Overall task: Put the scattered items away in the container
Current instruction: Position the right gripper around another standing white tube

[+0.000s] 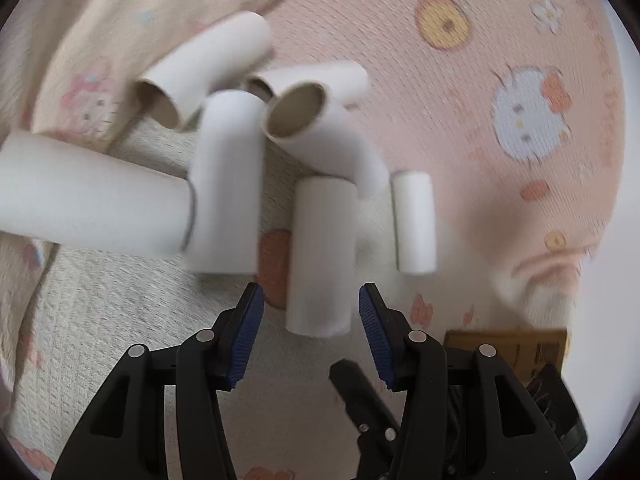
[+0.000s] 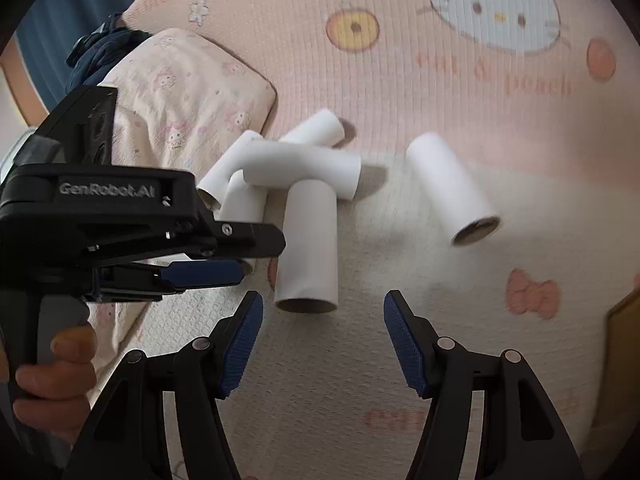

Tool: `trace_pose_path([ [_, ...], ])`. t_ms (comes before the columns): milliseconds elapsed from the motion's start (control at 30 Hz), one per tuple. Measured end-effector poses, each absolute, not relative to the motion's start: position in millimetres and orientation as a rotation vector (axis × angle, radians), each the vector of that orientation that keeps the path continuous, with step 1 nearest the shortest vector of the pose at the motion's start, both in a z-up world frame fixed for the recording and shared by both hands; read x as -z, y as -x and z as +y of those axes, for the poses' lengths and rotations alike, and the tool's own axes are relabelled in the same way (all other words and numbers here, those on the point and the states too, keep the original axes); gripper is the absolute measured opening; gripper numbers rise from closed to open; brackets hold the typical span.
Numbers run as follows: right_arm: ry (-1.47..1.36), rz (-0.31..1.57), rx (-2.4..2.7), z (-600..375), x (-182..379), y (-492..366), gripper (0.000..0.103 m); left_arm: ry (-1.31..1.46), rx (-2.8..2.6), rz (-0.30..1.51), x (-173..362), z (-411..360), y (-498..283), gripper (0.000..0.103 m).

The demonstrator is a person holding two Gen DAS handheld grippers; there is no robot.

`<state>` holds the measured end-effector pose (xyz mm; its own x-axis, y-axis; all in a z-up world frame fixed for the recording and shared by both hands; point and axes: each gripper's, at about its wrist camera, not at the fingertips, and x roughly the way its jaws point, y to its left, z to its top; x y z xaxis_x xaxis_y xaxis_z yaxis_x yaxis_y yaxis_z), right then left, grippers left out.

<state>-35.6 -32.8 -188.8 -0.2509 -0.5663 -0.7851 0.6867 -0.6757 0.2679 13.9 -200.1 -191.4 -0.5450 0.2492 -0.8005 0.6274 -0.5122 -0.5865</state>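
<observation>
Cardboard tubes (image 1: 224, 184) lie in a loose heap on a pink cartoon-print blanket (image 1: 460, 92), white outside and brown within, several crossing and resting on one another. In the left wrist view the left gripper (image 1: 311, 320) has its jaws spread apart, and the near end of one upright-lying tube (image 1: 320, 256) sits between the blue pads (image 1: 248, 332) without visibly touching either. Just to the right of that tube lies a shorter-looking tube (image 1: 414, 222), apart from the heap. Behind them, one tube (image 1: 304, 120) tilts up with its open brown mouth toward the camera, and a long tube (image 1: 92, 204) stretches off to the left edge. A cream patterned pillow (image 1: 80, 40) lies at the upper left behind the heap. At the lower right a brown cardboard box (image 1: 508, 346) shows partly behind the gripper body; whether it is the container cannot be told. In the right wrist view the right gripper (image 2: 323, 332) is also wide apart and holds nothing, hovering above the blanket just short of a tube whose open end (image 2: 306, 304) faces it. A single tube (image 2: 452, 188) lies well to the right of the heap. The left gripper (image 2: 224, 256) enters from the left with a hand (image 2: 56, 372) on its handle, its tips near the heap.
</observation>
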Motion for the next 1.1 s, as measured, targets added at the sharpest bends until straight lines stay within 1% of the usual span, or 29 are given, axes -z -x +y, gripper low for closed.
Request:
trace_pose_path([
  [100, -1.197, 0.158, 1.982, -36, 192, 38, 0.061, -1.334, 2.150, 1.446, 192, -203, -12, 0.054],
  [200, -1.197, 0.155, 1.984, -39, 194, 40, 0.061, -1.401, 2.166, 1.419, 197, -199, -4, 0.054],
  [333, -1.205, 0.148, 1.960, -46, 201, 40, 0.061, -1.423, 2.147, 1.450, 207, -196, 0, 0.054],
  [367, -1.208, 0.154, 1.962, -48, 203, 39, 0.061, -1.421, 2.145, 1.445, 209, -195, 0, 0.052],
  [400, -1.214, 0.154, 1.958, -48, 205, 39, 0.061, -1.417, 2.148, 1.442, 210, -195, 0, 0.045],
  [433, -1.224, 0.153, 1.952, -48, 208, 39, 0.061, -1.420, 2.146, 1.436, 211, -195, -1, 0.041],
  [467, -1.237, 0.148, 1.947, -47, 209, 39, 0.060, -1.421, 2.143, 1.441, 212, -194, 0, 0.040],
  [500, -1.246, 0.142, 1.941, -47, 210, 40, 0.058, -1.416, 2.142, 1.464, 214, -195, -1, 0.040],
  [533, -1.252, 0.129, 1.932, -46, 211, 41, 0.054, -1.419, 2.137, 1.480, 215, -195, -1, 0.040],
  [567, -1.254, 0.120, 1.924, -46, 211, 42, 0.052, -1.418, 2.135, 1.489, 215, -196, -1, 0.040],
  [633, -1.264, 0.125, 1.909, -48, 212, 44, 0.041, -1.420, 2.135, 1.486, 215, -196, 0, 0.040],
  [733, -1.272, 0.149, 1.900, -51, 212, 45, 0.041, -1.431, 2.146, 1.469, 213, -196, 3, 0.040],
  [900, -1.305, 0.127, 1.890, -48, 209, 50, 0.040, -1.431, 2.153, 1.492, 211, -192, 2, 0.040],
  [1100, -1.339, 0.137, 1.941, -30, 196, 43, 0.040, -1.494, 2.218, 1.486, 206, -167, 3, 0.040],
])
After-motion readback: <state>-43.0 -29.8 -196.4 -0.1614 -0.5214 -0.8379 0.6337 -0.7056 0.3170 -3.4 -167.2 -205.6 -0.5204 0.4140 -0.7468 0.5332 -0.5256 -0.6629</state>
